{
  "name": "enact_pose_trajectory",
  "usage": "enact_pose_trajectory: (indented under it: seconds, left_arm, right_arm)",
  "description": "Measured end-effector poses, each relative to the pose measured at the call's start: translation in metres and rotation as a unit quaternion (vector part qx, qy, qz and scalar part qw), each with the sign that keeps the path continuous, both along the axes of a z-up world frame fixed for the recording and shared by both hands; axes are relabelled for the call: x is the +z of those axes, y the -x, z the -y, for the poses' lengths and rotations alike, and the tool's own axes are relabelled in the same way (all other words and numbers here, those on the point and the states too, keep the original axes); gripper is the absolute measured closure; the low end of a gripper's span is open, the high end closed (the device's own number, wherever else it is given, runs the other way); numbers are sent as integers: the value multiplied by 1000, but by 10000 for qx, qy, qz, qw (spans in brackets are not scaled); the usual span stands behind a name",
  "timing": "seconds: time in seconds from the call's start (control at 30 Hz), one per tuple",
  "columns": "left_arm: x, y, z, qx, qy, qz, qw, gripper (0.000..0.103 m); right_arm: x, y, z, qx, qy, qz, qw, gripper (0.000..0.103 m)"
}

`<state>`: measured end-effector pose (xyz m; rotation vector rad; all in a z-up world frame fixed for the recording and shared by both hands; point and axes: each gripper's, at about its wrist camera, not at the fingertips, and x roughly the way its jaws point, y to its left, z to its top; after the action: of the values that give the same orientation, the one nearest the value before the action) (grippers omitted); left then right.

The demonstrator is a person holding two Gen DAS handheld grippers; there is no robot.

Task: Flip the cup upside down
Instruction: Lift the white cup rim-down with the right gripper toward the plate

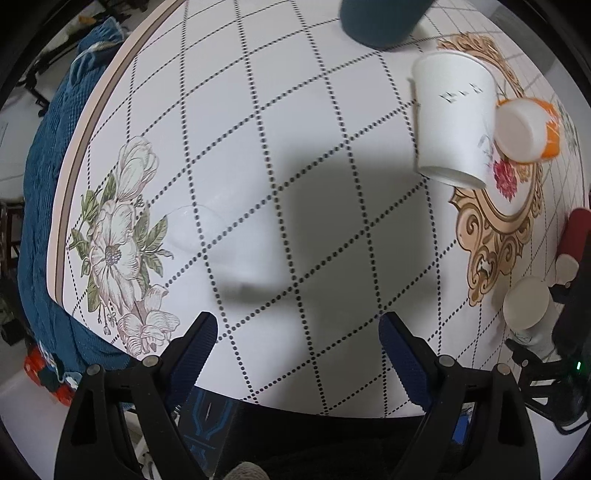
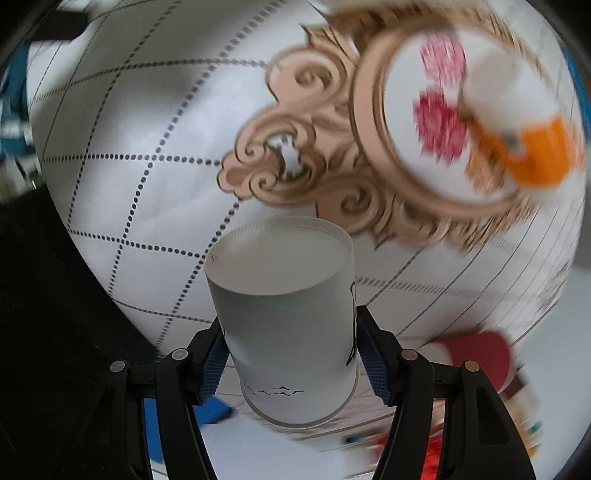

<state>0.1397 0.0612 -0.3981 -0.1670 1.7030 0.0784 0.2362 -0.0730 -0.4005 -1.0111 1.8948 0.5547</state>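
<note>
My right gripper (image 2: 290, 358) is shut on a white paper cup (image 2: 288, 317) with small black bird marks, holding it in the air above the round table (image 2: 147, 110), its base pointing away from the camera. The same cup shows at the lower right of the left wrist view (image 1: 526, 308), held by the right gripper. My left gripper (image 1: 299, 336) is open and empty, hovering above the table's white dotted-grid cloth. Another white paper cup (image 1: 452, 118) stands on the table at the upper right.
An orange and white cup (image 1: 528, 129) lies next to the white cup; it also shows blurred in the right wrist view (image 2: 524, 140). A dark teal cylinder (image 1: 380, 20) stands at the far edge. A red cup (image 1: 574, 232) sits at the right. A blue cloth (image 1: 55, 147) hangs beyond the left table edge.
</note>
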Motion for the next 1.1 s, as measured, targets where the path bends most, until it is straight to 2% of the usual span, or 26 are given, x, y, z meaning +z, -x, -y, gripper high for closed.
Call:
enact_pose_trajectory:
  seconds: [0.13,0.27,0.47,0.57,0.67,0.7,0.83,0.97,1.03,1.1]
  left_arm:
    - [0,-2,13,-133,-3,-1,9999,14]
    - [2,-2,26,-262,-27,6,9997,14]
    - [3,-8,32,-355,-55,15,9994,14]
    - [2,4,39,-394,-67,30,9992,14]
    - [5,1,43,-441,-83,39,9990,14]
    - [7,6,44,-452,-84,43,9989,14]
    - [5,11,40,-482,-88,41,9988,14]
    - [8,11,44,-511,-94,45,9986,14]
    - [9,13,48,-529,-96,48,9985,14]
    - [10,14,51,-541,-100,49,9985,14]
  right_arm:
    - [-5,6,39,-941,-46,-181,9954,37]
    - [-8,0,72,-1922,-151,-384,9805,37]
    - [-9,-2,111,-2691,-308,-481,9614,36]
    - [-7,-12,122,-2964,-288,-515,9532,35]
    - [-5,-24,134,-3067,-234,-491,9502,32]
    - [-6,-33,139,-3019,-217,-435,9521,29]
    - [5,-57,137,-2762,-210,-156,9607,29]
    - [15,-76,116,-2533,-183,38,9672,29]
    - [19,-91,92,-2425,-167,144,9699,29]
    - [21,-98,93,-2329,-176,255,9720,29]
